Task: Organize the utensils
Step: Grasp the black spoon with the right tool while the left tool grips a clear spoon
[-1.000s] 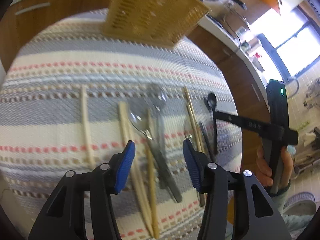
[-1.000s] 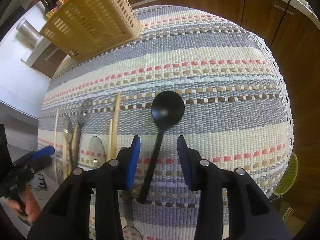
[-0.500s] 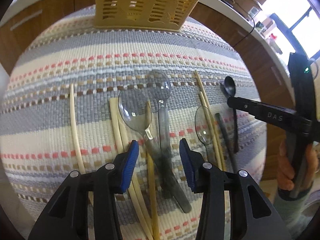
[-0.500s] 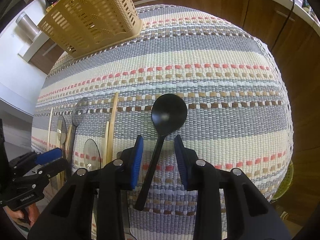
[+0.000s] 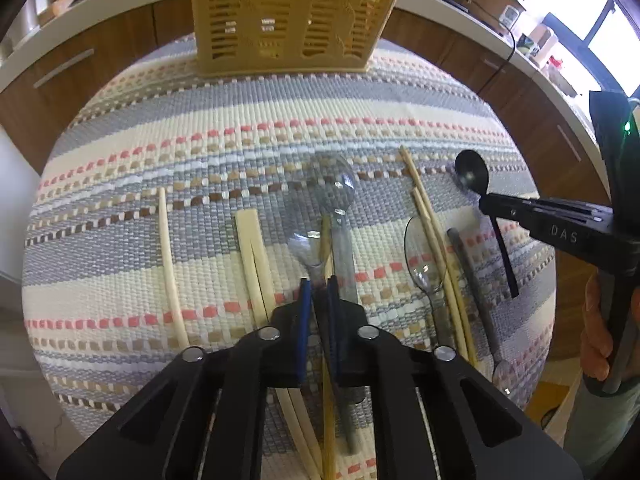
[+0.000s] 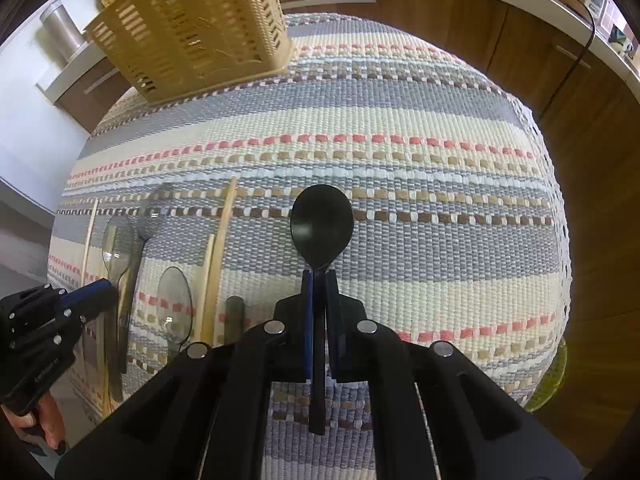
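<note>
My left gripper is shut on the handle of a clear plastic spoon lying on the striped cloth. A second clear spoon and a wooden chopstick lie beside it. My right gripper is shut on the neck of a black spoon, whose bowl points away from me. From the left wrist view the right gripper shows at the right with the black spoon. A yellow slotted utensil basket stands at the far edge of the cloth; it also shows in the right wrist view.
Pale chopsticks, a paired set, more wooden chopsticks, a third clear spoon and a grey handle lie on the striped cloth. Wooden cabinets and a white counter ring the table.
Both grippers have closed: the left on the clear spoon's handle, the right on the black spoon's neck. Both have moved slightly forward and lower.
</note>
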A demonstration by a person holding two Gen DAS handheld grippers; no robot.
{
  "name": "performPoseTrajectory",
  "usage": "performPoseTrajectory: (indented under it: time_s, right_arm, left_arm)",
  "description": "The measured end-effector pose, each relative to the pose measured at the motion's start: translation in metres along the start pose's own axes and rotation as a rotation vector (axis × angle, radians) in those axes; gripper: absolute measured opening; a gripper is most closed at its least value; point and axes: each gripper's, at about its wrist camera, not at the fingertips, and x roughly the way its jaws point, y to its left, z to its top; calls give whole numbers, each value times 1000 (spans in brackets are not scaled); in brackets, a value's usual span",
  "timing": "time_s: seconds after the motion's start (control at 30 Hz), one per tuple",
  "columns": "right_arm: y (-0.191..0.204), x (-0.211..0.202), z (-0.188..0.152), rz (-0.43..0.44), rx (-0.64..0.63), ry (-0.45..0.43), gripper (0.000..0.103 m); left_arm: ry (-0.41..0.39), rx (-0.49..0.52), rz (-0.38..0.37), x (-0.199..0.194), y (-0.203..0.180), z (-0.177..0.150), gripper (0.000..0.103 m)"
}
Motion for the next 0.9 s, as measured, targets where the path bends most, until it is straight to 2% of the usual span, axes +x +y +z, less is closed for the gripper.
performPoseTrajectory:
  time_s: [0.3, 0.47, 0.53, 0.6, 0.77, 0.9]
  right_arm:
    - [-7, -15, -1, 28, 4, -29, 4]
    - [-11, -9, 0, 37, 15, -16, 4]
    - [-11, -6, -1, 48, 21, -12, 4]
    - [-12, -5, -1, 57, 26, -9, 4]
    - [-14, -4, -2, 78, 37, -3, 4]
    - [-14, -1, -2, 81, 33, 5, 5]
  left_arm:
    - [-5, -14, -38, -12, 13, -1, 1]
    - [-5, -72, -71, -8, 35, 3, 3]
    - [19, -89, -160, -7, 44, 3, 9]
    - [40, -101, -190, -4, 50, 3, 13]
    - [65, -55, -156, -2, 40, 5, 19]
    - [108, 26, -124, -2, 24, 9, 32]
